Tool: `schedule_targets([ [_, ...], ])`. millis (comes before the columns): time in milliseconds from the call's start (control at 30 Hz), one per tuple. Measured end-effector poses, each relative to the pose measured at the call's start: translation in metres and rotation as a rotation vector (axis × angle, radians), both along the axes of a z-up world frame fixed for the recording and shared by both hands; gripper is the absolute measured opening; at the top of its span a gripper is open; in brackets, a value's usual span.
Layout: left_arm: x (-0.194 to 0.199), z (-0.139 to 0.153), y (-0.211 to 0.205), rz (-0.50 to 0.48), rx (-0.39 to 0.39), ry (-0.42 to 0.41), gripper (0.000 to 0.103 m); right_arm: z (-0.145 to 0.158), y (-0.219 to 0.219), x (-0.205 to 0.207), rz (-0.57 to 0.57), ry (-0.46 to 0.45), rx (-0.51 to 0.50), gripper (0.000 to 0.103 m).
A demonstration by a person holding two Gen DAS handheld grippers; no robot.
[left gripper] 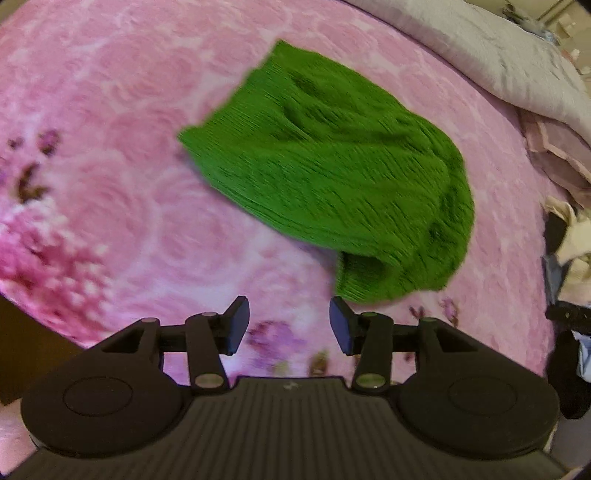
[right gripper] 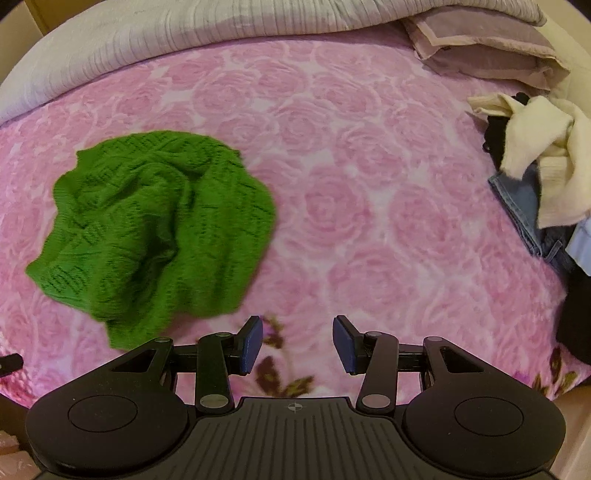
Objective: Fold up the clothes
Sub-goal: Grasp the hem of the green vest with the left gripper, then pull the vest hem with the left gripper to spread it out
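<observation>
Garment: green knit sweater (left gripper: pixel 332 184), crumpled, lying on the pink rose-patterned bed cover (left gripper: pixel 110 147).
Left hand-held gripper (left gripper: pixel 289 325): released, nothing between the pads; sweater's near edge just beyond its right fingertip.
Right hand-held gripper (right gripper: pixel 297 343): released, empty, over bare cover; sweater up to its left.
Far edge: grey quilt (right gripper: pixel 184 33), folded mauve pillow (right gripper: pixel 491 55).
Right side: heap of clothes (right gripper: pixel 535 166), cream piece on top.

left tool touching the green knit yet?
Apart. In the left wrist view the left tool has both fingers over bare pink blanket, nothing between them; the green knit lies beyond the tips, with pink showing between.
</observation>
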State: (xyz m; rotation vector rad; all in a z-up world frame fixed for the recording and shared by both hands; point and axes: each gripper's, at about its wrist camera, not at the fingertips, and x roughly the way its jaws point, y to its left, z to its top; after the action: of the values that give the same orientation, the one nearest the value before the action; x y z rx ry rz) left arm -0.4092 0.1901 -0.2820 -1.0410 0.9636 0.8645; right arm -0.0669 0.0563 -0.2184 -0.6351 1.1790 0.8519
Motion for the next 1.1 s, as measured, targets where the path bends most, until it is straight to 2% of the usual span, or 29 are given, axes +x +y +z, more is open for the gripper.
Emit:
schedule_targets([
  [67,0.012,-0.017,-0.01,-0.018,-0.011,-0.025,0.043,-0.01,-0.009,0.011,0.005,0.001,-0.011,0.046],
  [200,0.035,-0.052,-0.021,0.007,-0.029,-0.057,0.043,-0.031,-0.027,0.032,0.006,0.013,-0.059,0.046],
  [433,0.046,-0.087,-0.02,0.201,-0.033,-0.177,0.05,-0.053,-0.051,0.051,0.013,0.018,-0.102,0.046],
  [533,0.043,-0.096,-0.015,0.281,-0.041,-0.214,0.059,-0.059,-0.051,0.057,0.006,0.023,-0.092,0.046],
  [700,0.049,-0.115,-0.007,0.358,-0.076,-0.253,0.059,-0.068,-0.041,0.065,-0.003,0.042,-0.062,0.046],
  [800,0.058,-0.119,-0.005,0.347,-0.065,-0.261,0.056,-0.073,-0.032,0.07,-0.026,0.062,-0.023,0.046],
  [867,0.063,-0.12,-0.005,0.336,-0.053,-0.25,0.044,-0.075,-0.026,0.074,-0.048,0.087,0.01,0.046],
  [900,0.065,-0.119,-0.004,0.317,-0.048,-0.253,0.021,-0.077,-0.023,0.075,-0.057,0.098,0.022,0.046],
  [933,0.067,-0.117,-0.003,0.295,-0.045,-0.258,0.011,-0.078,-0.02,0.076,-0.065,0.108,0.031,0.046],
  [1000,0.074,-0.109,-0.003,0.237,-0.018,-0.242,0.01,-0.08,-0.016,0.078,-0.076,0.118,0.035,0.046],
  [1067,0.088,-0.091,-0.007,0.112,0.056,-0.165,0.009,-0.08,-0.014,0.079,-0.089,0.126,0.035,0.046],
  [1100,0.092,-0.079,-0.008,0.072,0.074,-0.159,0.009,-0.08,-0.013,0.08,-0.095,0.13,0.034,0.046],
])
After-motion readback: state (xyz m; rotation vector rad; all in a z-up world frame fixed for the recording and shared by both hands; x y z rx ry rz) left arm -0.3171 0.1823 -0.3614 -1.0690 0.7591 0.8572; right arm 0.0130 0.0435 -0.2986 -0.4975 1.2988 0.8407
